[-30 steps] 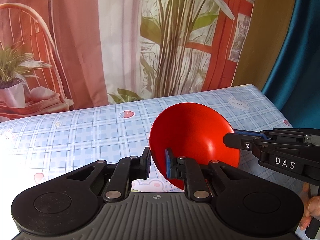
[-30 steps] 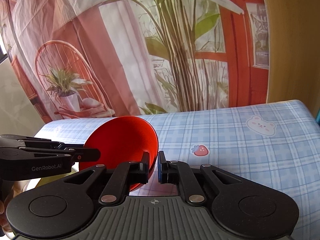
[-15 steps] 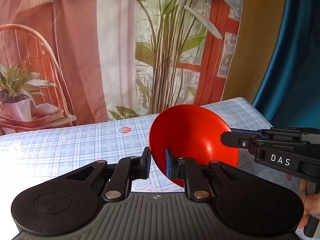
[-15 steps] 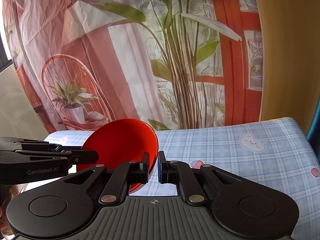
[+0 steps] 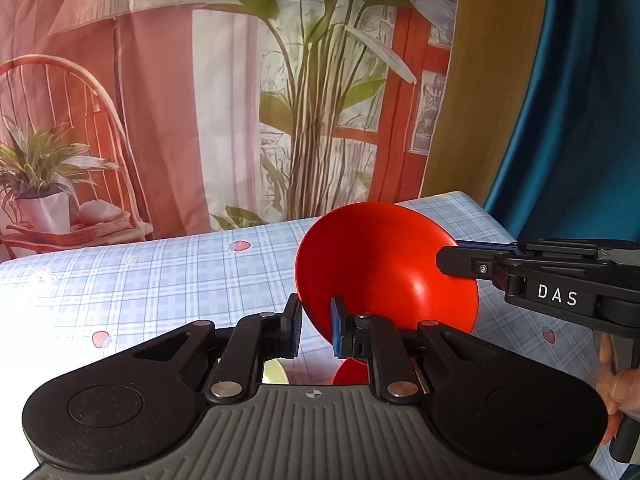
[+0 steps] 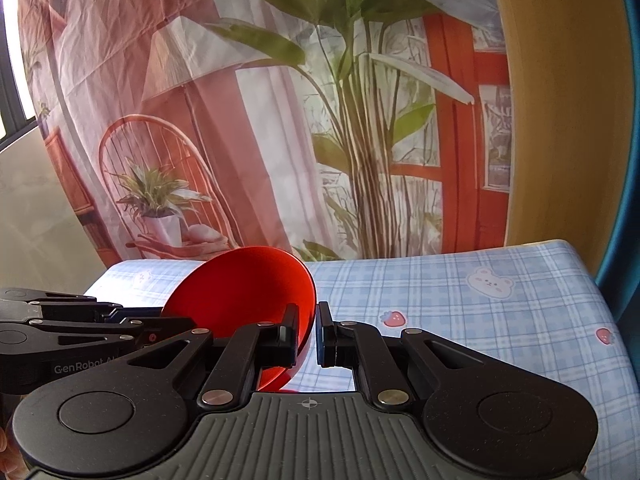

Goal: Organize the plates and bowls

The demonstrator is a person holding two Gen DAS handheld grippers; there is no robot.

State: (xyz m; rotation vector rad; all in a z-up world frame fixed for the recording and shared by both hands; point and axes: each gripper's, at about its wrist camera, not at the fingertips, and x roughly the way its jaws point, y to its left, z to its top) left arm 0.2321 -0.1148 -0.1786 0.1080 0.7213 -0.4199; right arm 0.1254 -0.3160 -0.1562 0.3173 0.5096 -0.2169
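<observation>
Since the earlier frames, both tongs have carried the red bowl upward and back from the counter: more of the printed backdrop now fills the view above it, the checked cloth has dropped lower, and the counter's far edge sits further down in both views. The grip has not changed. The left tongs are nearly closed, pinching the bowl's rim at its lower left side, one pad inside and one outside. The right tongs are closed tight on the opposite rim, seen in the left wrist view as the arm marked DAS reaching in from the right.

So the bowl hangs tilted in the air between the two tongs, its opening turned to the left tongs' camera, well clear of the cloth. I judge the lift finished and the carry under way, with the setting-down place not yet in view.

Below the left tongs, a yellowish dish and another red piece peek out at the near edge; what they are is unclear. The counter's right edge falls away beside a blue curtain, and the far edge meets the backdrop. The broad middle of the cloth looks free, so there is room to move left and forward.
</observation>
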